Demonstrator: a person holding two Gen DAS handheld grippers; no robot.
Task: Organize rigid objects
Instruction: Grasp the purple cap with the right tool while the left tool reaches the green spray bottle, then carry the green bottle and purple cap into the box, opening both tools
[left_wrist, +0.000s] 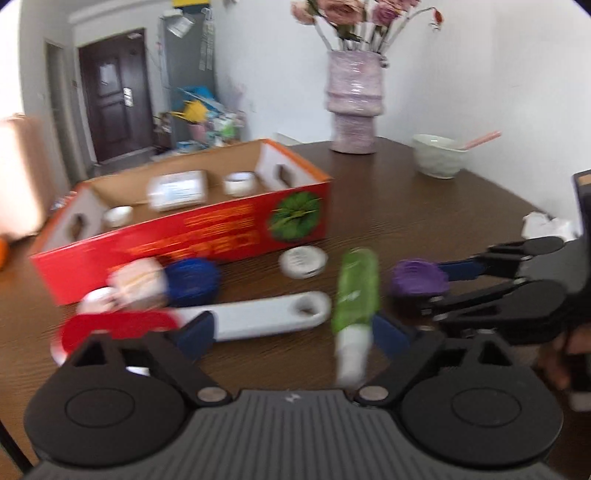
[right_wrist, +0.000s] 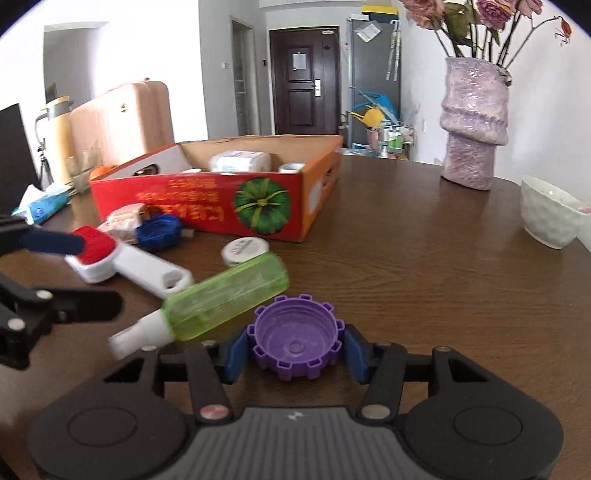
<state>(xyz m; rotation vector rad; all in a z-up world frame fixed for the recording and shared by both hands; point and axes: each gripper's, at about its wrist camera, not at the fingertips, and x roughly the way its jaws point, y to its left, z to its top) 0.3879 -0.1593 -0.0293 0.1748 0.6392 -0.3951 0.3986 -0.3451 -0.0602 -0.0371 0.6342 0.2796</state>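
The purple cap (right_wrist: 295, 338), on the table (right_wrist: 424, 280) beside the green bottle (right_wrist: 229, 295), is bracketed by the right gripper (right_wrist: 293, 350), whether clamped cannot be told. The left gripper (left_wrist: 291, 332) is spread, empty. A lift toward the red box (right_wrist: 221, 203) is judged next.

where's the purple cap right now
The purple cap sits on the table between the right gripper fingers, just right of the green bottle.

A dark wood counter (right_wrist: 424, 258) carried a red box (right_wrist: 221, 206) at far left, a vase (right_wrist: 472, 125) and bowl (right_wrist: 550, 214) at far right, and nearer a green bottle (right_wrist: 225, 295), white opener (right_wrist: 140, 267), blue cap (right_wrist: 159, 230), white lid (right_wrist: 243, 251) and purple cap (right_wrist: 295, 339).
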